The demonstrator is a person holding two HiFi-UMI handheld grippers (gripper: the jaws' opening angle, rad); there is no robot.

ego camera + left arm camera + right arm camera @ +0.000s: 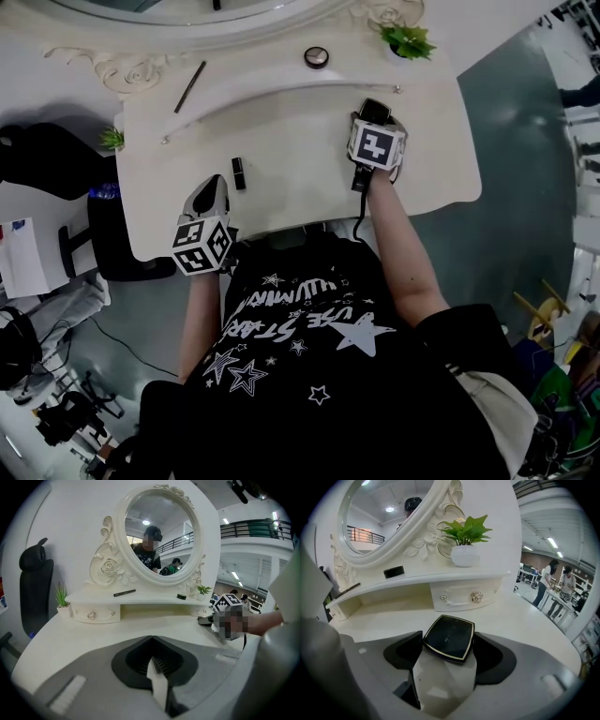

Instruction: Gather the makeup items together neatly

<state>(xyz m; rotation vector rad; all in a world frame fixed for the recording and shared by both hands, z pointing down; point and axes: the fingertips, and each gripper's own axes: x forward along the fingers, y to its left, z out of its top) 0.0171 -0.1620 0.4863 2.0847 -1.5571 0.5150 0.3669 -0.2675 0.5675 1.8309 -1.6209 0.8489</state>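
Note:
A black square compact [449, 637] with a gold rim sits between the jaws of my right gripper [449, 645], which is shut on it. In the head view that gripper [375, 114] is over the right part of the white dressing table [281, 141]. A small black lipstick [238, 172] lies on the tabletop, just right of my left gripper [214, 186]. My left gripper [157, 667] is shut with nothing in it, at the table's front edge. On the raised shelf lie a black pencil [189, 86] and a round compact [316, 57].
An oval mirror [157, 531] in a carved white frame stands behind the shelf. A small potted plant [407, 39] sits at the shelf's right end, another plant [112, 138] at its left. A black chair [112, 239] stands left of the table. People stand far off at the right [547, 581].

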